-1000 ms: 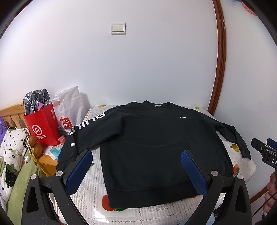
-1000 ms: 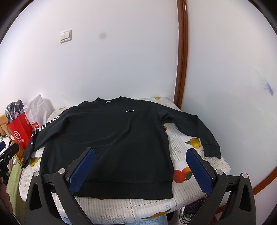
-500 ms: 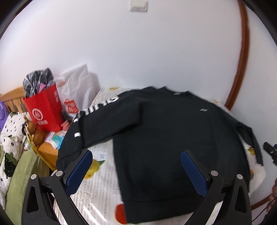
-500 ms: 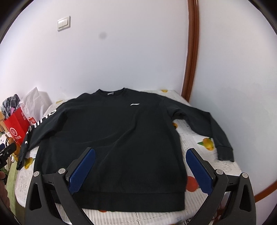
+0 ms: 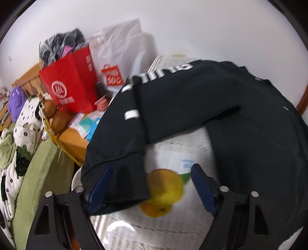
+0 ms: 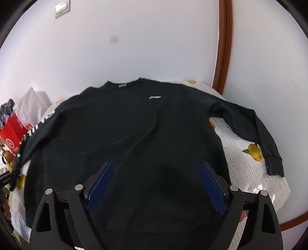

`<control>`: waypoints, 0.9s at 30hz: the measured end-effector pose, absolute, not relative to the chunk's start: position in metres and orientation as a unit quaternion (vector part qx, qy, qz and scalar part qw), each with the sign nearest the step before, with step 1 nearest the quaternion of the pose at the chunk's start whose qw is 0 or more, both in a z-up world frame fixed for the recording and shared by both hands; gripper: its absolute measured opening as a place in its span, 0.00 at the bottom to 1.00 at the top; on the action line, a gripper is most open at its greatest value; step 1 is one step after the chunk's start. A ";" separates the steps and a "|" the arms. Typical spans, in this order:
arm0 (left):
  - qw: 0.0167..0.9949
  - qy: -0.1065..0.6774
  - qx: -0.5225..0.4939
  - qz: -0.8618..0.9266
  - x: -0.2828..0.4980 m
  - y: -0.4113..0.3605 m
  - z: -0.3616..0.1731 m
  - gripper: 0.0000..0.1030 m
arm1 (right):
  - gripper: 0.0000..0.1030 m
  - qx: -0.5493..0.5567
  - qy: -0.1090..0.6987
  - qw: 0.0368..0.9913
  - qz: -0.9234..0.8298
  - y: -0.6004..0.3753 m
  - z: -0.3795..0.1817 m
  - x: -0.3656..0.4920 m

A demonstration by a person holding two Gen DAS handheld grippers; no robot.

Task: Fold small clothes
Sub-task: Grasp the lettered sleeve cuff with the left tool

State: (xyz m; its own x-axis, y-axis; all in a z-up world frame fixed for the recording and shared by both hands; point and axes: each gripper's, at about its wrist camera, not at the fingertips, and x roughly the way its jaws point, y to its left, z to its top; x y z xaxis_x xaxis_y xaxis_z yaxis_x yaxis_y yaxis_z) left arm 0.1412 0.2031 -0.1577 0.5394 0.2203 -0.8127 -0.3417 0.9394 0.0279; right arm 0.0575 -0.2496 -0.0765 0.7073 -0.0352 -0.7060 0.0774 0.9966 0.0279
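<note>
Clutter crowds the space left of the table: a red paper bag [image 5: 70, 82] stuffed with plaid cloth stands against the wall, a white plastic bag [image 5: 119, 57] leans just beside it, and below them a wooden surface [image 5: 72, 138] carries loose packets, with green bedding [image 5: 40, 173] and a black-and-white floral cloth [image 5: 21, 138] spread lower still. A brown curved trim [image 6: 224, 46] runs up the white wall, and a light switch [image 6: 62, 8] sits high on the left in the right wrist view. The table is covered by a tablecloth [image 6: 248, 169] printed with fruit and text. On it lies the black sweatshirt [image 6: 134, 138], front up and collar toward the wall, both sleeves spread outward. The left gripper [image 5: 151, 187] is spread wide and low over the sweatshirt's lettered sleeve [image 5: 154, 107]; the sleeve cuff [image 5: 119, 178] lies between the blue pads, touching or just against the left pad [image 5: 100, 184], while the right pad [image 5: 202, 184] hovers over bare tablecloth beside a printed orange fruit. That view is blurred, so actual contact cannot be confirmed. The right gripper [image 6: 156, 189] is also spread wide, empty, hanging above the lower body of the sweatshirt with the hem just below its pads. The far sleeve [image 6: 256, 130] trails toward the table's right edge, well apart from both grippers.
</note>
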 end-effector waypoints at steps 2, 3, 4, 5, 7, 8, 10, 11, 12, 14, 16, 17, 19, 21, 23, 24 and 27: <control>0.873 0.455 -0.075 0.162 0.143 0.208 -0.165 0.62 | 0.87 0.026 0.389 0.921 -0.030 -0.248 -0.084 0.065; 0.874 0.451 -0.076 0.162 0.145 0.210 -0.169 0.59 | 0.86 0.026 0.392 0.919 -0.030 -0.247 -0.087 0.068; 0.876 0.448 -0.072 0.166 0.144 0.210 -0.170 0.54 | 0.86 0.026 0.398 0.917 -0.031 -0.247 -0.090 0.071; 0.877 0.442 -0.065 0.174 0.145 0.210 -0.171 0.45 | 0.86 0.026 0.401 0.915 -0.032 -0.245 -0.091 0.073; 0.876 0.437 -0.049 0.198 0.146 0.213 -0.171 0.27 | 0.86 0.023 0.404 0.914 -0.025 -0.243 -0.093 0.076; 0.876 0.436 -0.054 0.199 0.146 0.217 -0.169 0.20 | 0.86 0.020 0.404 0.914 -0.022 -0.242 -0.093 0.077; 0.877 0.435 -0.081 0.187 0.147 0.225 -0.163 0.09 | 0.86 0.016 0.400 0.916 -0.018 -0.241 -0.093 0.080; 0.877 0.434 -0.084 0.187 0.145 0.226 -0.159 0.08 | 0.86 0.016 0.399 0.917 -0.016 -0.242 -0.093 0.080; 0.880 0.430 -0.084 0.186 0.145 0.227 -0.150 0.08 | 0.86 0.016 0.399 0.917 -0.015 -0.243 -0.093 0.081; 0.885 0.421 -0.082 0.183 0.146 0.223 -0.138 0.07 | 0.85 0.012 0.397 0.918 -0.007 -0.244 -0.092 0.081; 0.893 0.409 -0.082 0.171 0.146 0.215 -0.119 0.07 | 0.84 0.010 0.392 0.920 -0.001 -0.248 -0.091 0.080; 0.897 0.402 -0.084 0.163 0.147 0.209 -0.110 0.07 | 0.84 0.010 0.391 0.920 0.002 -0.249 -0.090 0.080; 0.906 0.388 -0.094 0.140 0.153 0.195 -0.090 0.07 | 0.83 0.011 0.388 0.921 0.009 -0.255 -0.088 0.080; 0.914 0.377 -0.106 0.108 0.160 0.177 -0.072 0.07 | 0.81 0.016 0.386 0.922 0.013 -0.264 -0.084 0.081; 0.921 0.366 -0.109 0.081 0.169 0.156 -0.056 0.07 | 0.78 0.025 0.384 0.923 0.020 -0.276 -0.078 0.081; 0.924 0.361 -0.108 0.066 0.175 0.143 -0.048 0.07 | 0.78 0.028 0.381 0.924 0.020 -0.281 -0.076 0.080; 0.932 0.349 -0.089 0.038 0.192 0.104 -0.030 0.07 | 0.78 0.039 0.369 0.929 0.019 -0.300 -0.068 0.076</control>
